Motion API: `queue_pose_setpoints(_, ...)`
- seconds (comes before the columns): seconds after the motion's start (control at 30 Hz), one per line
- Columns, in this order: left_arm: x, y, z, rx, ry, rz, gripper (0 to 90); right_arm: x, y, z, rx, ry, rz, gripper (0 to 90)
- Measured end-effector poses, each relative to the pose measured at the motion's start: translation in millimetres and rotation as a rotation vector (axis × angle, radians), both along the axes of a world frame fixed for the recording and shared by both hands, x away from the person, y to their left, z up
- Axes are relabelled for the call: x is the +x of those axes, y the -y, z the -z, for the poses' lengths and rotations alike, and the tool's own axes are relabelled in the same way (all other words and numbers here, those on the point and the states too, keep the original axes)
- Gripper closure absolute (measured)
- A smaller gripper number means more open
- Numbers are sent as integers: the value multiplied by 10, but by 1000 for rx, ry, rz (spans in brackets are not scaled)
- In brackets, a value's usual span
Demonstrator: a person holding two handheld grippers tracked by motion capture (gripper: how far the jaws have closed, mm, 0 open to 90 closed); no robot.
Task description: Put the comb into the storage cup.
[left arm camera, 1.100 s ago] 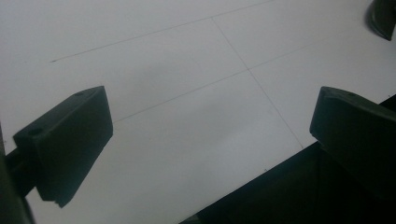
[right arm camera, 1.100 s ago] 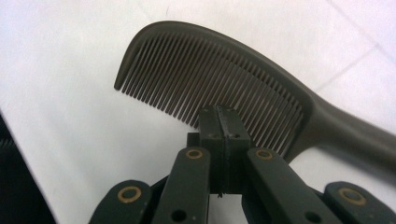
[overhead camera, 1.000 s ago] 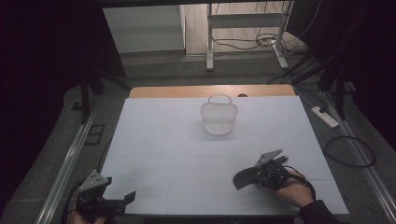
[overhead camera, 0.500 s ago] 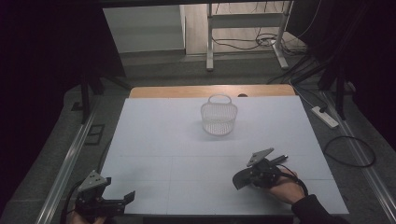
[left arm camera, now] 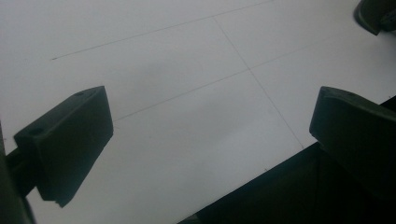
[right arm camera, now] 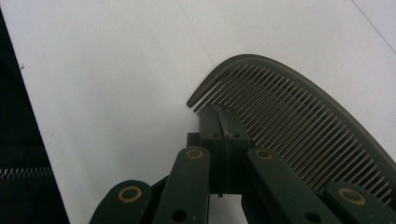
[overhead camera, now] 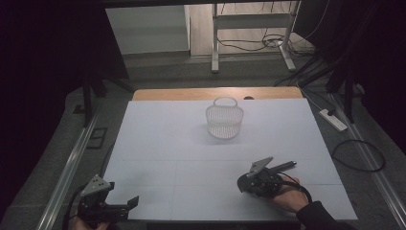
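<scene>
The comb's point(right arm camera: 299, 116) far end is cut off by the right gripper view's edge.

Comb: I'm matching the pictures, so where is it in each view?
High view: lower right, the comb held by the right gripper.
Right gripper view: centre right, above the fingers.
Left gripper view: dark curved shape in top right corner, likely it.
Shared landmark: white table with thin lines.

The room is dim and dark at its edges, while the white desk point(overhead camera: 158, 143) is evenly and softly lit. The basket point(overhead camera: 224, 120) casts only a faint shadow. Both close views look murky and greyish, and the nearest tongs parts are slightly soft.
</scene>
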State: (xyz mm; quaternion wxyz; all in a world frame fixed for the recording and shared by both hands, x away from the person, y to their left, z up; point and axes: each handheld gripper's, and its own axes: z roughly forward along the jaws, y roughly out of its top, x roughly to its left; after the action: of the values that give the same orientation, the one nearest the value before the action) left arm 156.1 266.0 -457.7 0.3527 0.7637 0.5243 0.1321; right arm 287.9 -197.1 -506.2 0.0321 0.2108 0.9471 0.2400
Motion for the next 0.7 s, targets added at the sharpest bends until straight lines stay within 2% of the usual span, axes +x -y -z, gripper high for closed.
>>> queue_pose_setpoints(0.3, 7, 4, 0, 1, -1, 3, 2, 107, -123, 13, 3, 36, 21, 894)
queue_pose_setpoints(0.7, 5, 0, 1, -1, -1, 3, 2, 372, -325, 32, -1, 95, 71, 894)
